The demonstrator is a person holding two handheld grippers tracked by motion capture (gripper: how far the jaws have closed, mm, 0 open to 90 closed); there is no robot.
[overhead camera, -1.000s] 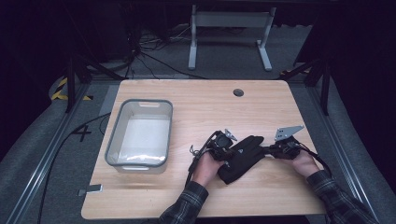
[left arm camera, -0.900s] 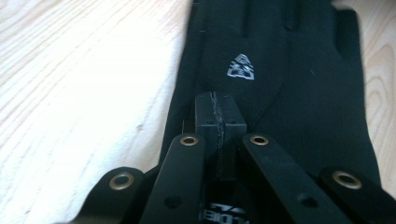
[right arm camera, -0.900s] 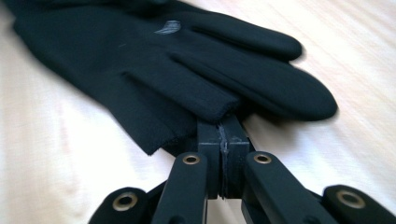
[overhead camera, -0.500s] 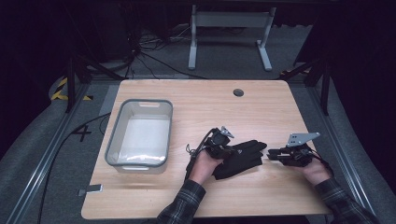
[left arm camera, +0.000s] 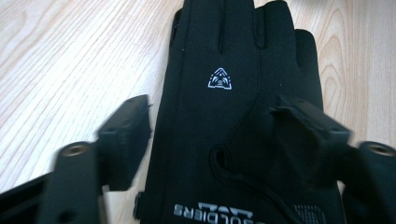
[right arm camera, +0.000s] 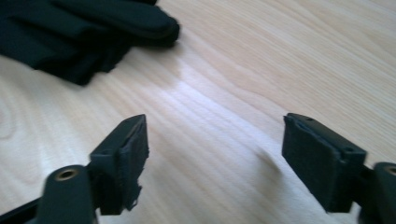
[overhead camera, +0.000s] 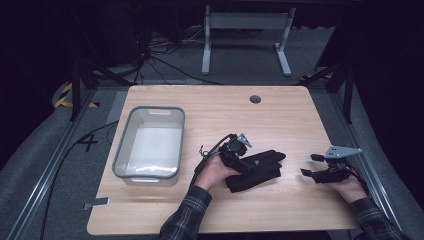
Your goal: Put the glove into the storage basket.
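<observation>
The right gripper [overhead camera: 311,165] has been pulled off the black gloves [overhead camera: 257,169], jaws wide, nothing held. The left gripper [left arm camera: 212,135] is kept spread over them, so a handover's likely been made.

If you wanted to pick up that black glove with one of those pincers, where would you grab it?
Probably at the cuff end of the black glove, coming from the person's side, where the left gripper already straddles it with its jaws open. The glove lies flat and limp on the table, and the cuff looks like its thickest edge to pinch.
</observation>
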